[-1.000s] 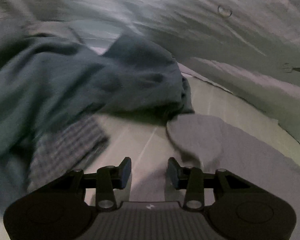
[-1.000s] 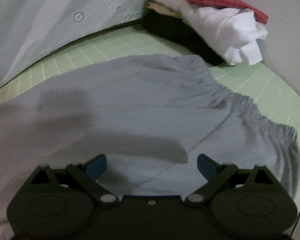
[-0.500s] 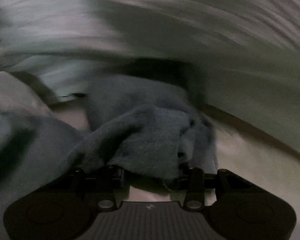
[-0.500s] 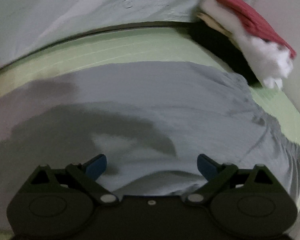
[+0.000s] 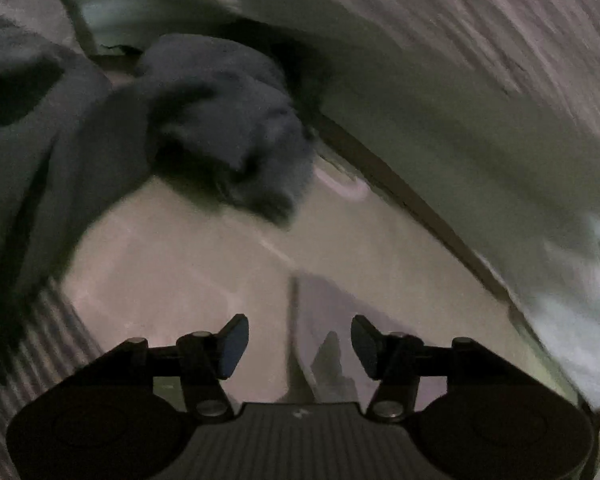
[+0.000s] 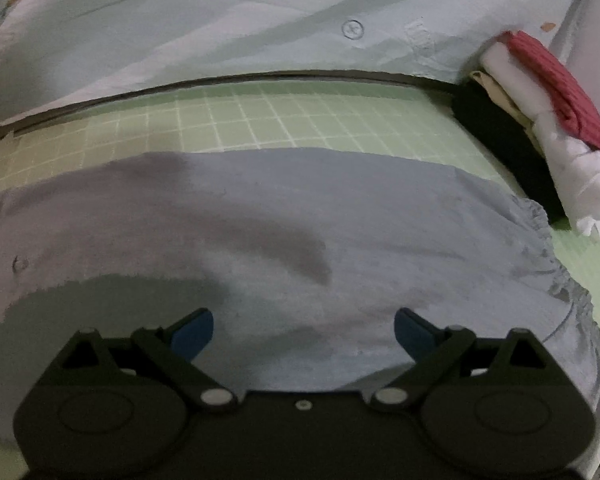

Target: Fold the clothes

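Observation:
A light grey-blue garment (image 6: 284, 232) with an elastic gathered edge at the right lies spread flat on the green grid mat (image 6: 260, 116). My right gripper (image 6: 304, 328) is open and empty just above its near part. In the blurred left wrist view, my left gripper (image 5: 299, 346) is open and empty above the mat, with a pale corner of cloth (image 5: 332, 320) between and under its fingers. A heap of dark blue-grey clothes (image 5: 204, 128) lies ahead and to the left.
A stack of folded clothes, red (image 6: 556, 84) over white and black, sits at the mat's far right corner. A pale wrinkled sheet (image 6: 260, 20) covers the area behind the mat. A striped cloth (image 5: 40, 340) lies at the left gripper's lower left.
The left gripper has drawn back from the dark heap, which filled its jaws half a second ago, and now stands open over the mat. The right gripper has swung left over the garment.

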